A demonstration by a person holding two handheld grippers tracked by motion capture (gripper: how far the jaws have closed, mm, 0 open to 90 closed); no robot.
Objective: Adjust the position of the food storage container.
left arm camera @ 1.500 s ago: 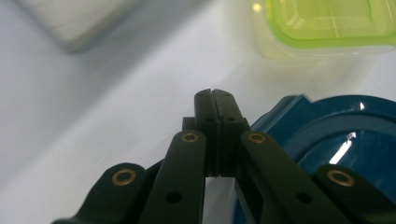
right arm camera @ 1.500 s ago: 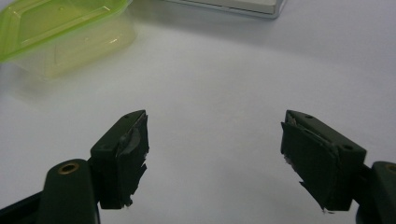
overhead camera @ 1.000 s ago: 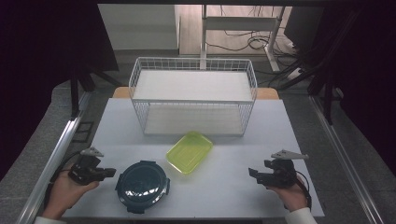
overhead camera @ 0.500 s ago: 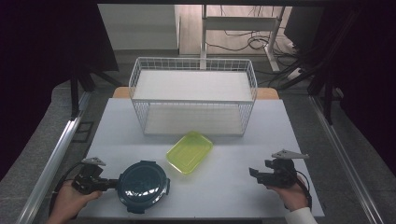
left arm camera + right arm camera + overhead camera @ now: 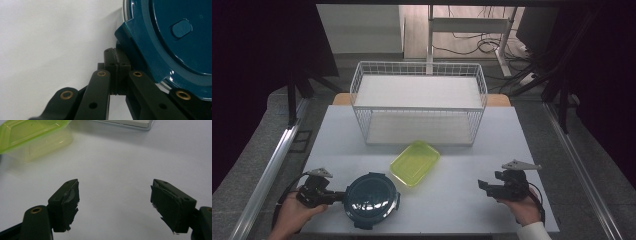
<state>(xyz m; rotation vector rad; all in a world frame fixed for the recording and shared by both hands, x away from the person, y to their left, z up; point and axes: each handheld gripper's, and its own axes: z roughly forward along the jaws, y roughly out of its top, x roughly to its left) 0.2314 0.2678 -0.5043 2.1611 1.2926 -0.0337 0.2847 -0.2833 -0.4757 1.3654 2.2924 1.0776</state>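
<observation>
Left gripper view: left gripper (image 5: 116, 72) jaws closed empty, tips against side latch of blue container (image 5: 371, 199), front-left of table. Right gripper (image 5: 115, 205) wide, idle. Basket (image 5: 419, 107) w/ nothing inside; no lift yet.

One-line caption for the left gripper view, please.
Left gripper, jaws shut, beside the rim of the round dark teal lidded container on the white table.

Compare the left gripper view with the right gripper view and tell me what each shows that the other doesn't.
Left gripper view alone: the round dark teal container lid, with the left gripper shut, jaws pressed together against the lid's edge tab.

Right gripper view alone: the translucent yellow-green rectangular plastic container, a corner of the white wire basket, and the right gripper with jaws wide apart, nothing between them.

Both: the white table top.
</observation>
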